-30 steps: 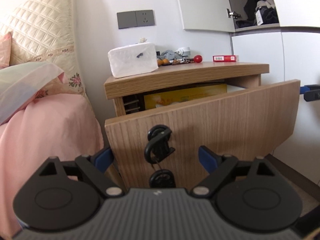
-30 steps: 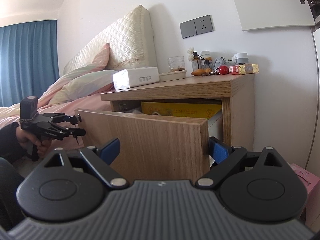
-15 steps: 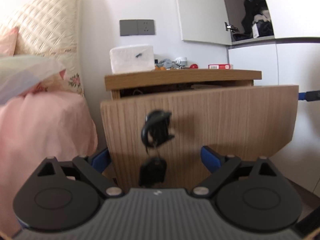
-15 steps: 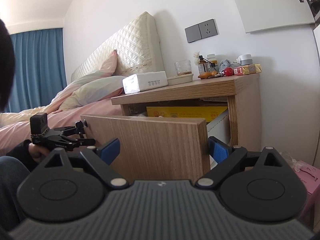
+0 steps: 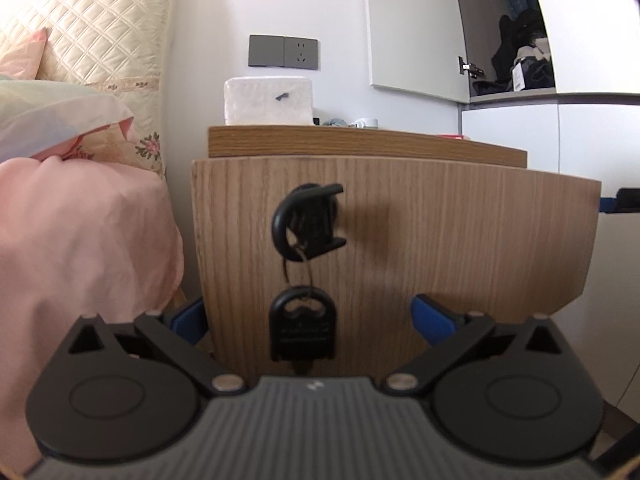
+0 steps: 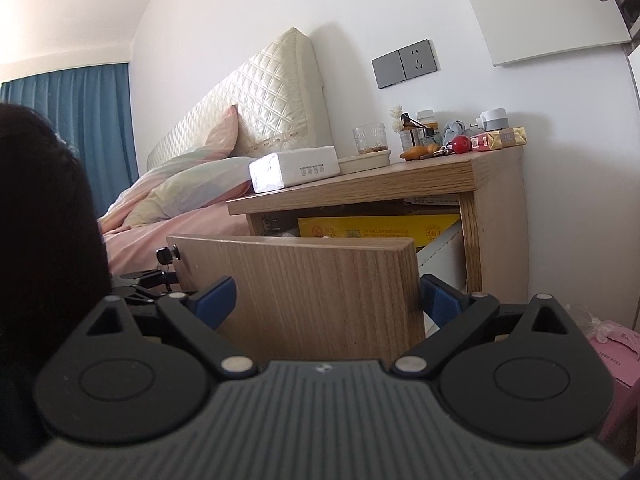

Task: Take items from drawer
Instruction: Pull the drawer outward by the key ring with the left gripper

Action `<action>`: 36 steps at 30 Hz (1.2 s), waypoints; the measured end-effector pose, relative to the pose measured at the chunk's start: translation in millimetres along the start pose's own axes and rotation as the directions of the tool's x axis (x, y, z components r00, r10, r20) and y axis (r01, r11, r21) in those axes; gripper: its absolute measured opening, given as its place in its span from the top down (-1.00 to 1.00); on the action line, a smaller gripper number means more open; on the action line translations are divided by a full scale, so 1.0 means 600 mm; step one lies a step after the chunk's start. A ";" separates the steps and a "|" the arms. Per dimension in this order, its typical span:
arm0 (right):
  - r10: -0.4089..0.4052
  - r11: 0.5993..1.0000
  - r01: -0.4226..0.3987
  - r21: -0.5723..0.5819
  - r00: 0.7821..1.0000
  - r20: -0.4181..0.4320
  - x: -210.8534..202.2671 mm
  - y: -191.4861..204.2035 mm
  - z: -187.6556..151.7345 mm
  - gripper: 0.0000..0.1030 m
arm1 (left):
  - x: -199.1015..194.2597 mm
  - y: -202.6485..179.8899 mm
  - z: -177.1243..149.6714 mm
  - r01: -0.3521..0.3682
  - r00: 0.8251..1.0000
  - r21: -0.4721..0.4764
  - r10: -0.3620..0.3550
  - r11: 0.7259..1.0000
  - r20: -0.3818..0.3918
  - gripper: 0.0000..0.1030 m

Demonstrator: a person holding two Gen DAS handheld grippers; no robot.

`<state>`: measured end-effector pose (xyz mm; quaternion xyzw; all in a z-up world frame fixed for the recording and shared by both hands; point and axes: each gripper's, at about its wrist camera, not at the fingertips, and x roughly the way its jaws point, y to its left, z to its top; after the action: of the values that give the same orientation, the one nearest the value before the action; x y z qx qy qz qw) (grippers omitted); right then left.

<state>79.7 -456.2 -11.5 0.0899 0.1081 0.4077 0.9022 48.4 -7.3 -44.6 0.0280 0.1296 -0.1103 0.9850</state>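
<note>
White bedroom walls surround a light wooden nightstand (image 6: 432,178) beside a bed with pink sheets (image 5: 80,232). Its wood-grain drawer (image 6: 320,280) stands pulled out, a flat yellow box (image 6: 376,232) visible inside. On the nightstand top sit a white tissue box (image 6: 294,168), a glass cup (image 6: 370,138), small bottles (image 6: 420,128) and a red ball (image 6: 460,144). A black key with a hanging fob (image 5: 304,280) sits in the drawer front, facing the left gripper (image 5: 308,316), whose blue-tipped fingers are spread wide. The right gripper (image 6: 326,300) is spread too, straddling the drawer's front panel.
</note>
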 end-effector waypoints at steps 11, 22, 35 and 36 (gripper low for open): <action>-0.003 1.000 0.003 0.003 1.000 -0.002 0.002 0.000 0.003 -0.96 | 0.000 0.004 -0.005 0.005 1.000 -0.008 -0.005 1.000 -0.007 -1.00; -0.007 1.000 0.007 0.006 1.000 0.000 0.003 0.004 0.003 -0.96 | -0.003 0.004 -0.006 0.008 1.000 -0.019 -0.008 1.000 -0.005 -0.98; 0.008 1.000 -0.008 0.004 1.000 -0.009 0.004 -0.001 0.005 -0.96 | -0.005 0.006 0.003 0.013 1.000 -0.029 -0.013 1.000 -0.008 -0.97; 0.010 1.000 -0.010 0.004 1.000 -0.010 0.003 -0.001 0.005 -0.96 | -0.005 0.007 0.003 0.013 1.000 -0.031 -0.013 0.999 -0.008 -0.97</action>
<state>82.2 -455.3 -8.8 0.0903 0.1130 0.4123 0.8995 46.8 -2.9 -41.9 0.0126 0.1356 -0.1147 0.9840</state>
